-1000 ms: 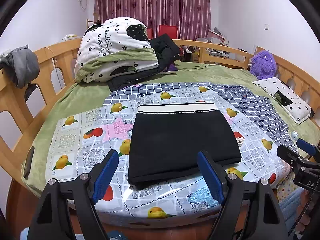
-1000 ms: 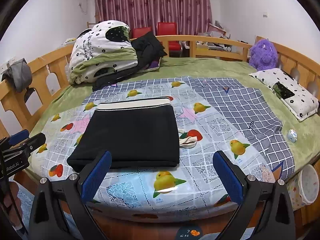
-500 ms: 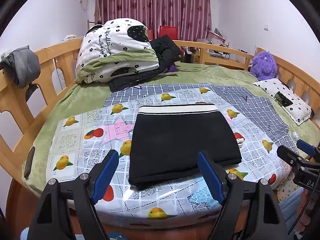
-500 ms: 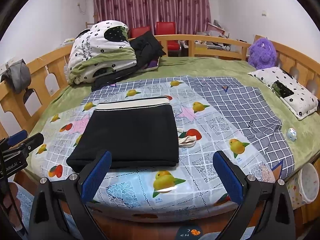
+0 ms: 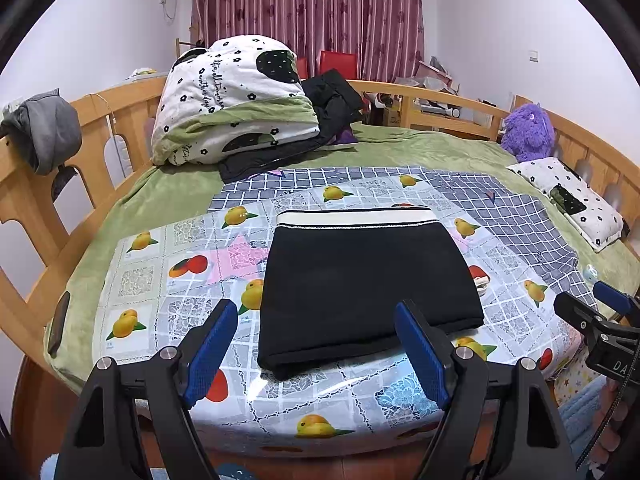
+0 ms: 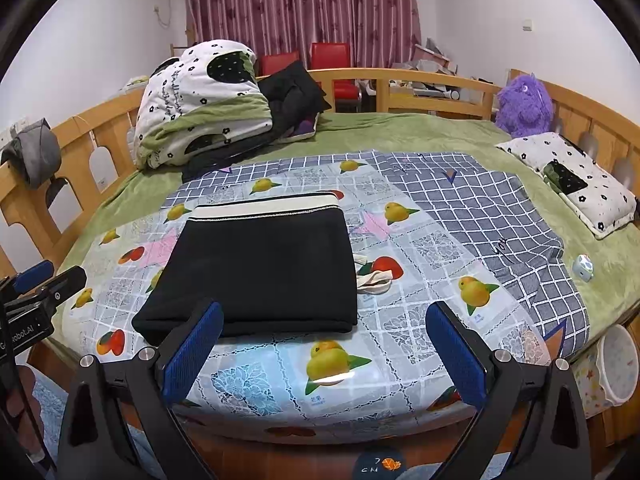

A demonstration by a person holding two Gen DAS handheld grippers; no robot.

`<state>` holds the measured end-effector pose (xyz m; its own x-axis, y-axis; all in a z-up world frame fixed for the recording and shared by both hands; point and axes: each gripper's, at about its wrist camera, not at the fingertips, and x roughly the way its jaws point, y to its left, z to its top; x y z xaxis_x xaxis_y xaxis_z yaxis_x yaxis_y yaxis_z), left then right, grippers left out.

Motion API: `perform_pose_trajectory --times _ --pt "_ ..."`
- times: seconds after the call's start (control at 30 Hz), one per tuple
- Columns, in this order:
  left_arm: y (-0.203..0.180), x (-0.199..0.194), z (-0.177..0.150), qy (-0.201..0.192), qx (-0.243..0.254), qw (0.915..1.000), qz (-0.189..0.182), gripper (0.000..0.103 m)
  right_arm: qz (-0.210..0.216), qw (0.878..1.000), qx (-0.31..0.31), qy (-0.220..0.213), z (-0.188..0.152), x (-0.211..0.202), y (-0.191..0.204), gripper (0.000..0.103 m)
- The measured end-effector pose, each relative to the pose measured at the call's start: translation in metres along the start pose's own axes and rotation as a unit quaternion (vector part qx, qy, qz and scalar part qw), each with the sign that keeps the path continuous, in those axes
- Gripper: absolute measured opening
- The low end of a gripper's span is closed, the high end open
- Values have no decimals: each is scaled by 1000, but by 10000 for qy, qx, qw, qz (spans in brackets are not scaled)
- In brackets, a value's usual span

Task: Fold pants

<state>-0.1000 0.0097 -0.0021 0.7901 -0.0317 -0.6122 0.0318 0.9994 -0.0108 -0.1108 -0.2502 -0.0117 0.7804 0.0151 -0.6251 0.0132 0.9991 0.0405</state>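
The black pants (image 5: 364, 280) lie folded into a flat rectangle on the fruit-print sheet (image 5: 160, 280), cream waistband at the far edge. They also show in the right wrist view (image 6: 260, 268). My left gripper (image 5: 316, 350) is open and empty, held back just off the pants' near edge. My right gripper (image 6: 324, 354) is open and empty, held back from the near right corner of the pants. Each gripper shows at the edge of the other's view.
A cream drawstring (image 6: 372, 280) pokes out at the pants' right side. A folded quilt (image 5: 236, 100) and dark clothes lie at the back. A grey checked cloth (image 6: 480, 208), a pillow (image 6: 572, 180), a purple plush toy (image 6: 524, 104) and a small toy (image 6: 583, 267) are at the right. Wooden rails (image 5: 24, 192) ring the bed.
Both grippers have drifted very slightly; the pants have not moved and both jaws stay open.
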Motion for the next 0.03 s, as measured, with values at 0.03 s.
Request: perform_pose_trajectory --times 0.03 --pt "-1 0 -1 0 -1 10000 -15 80 4 10000 1 -3 0 0 0 100"
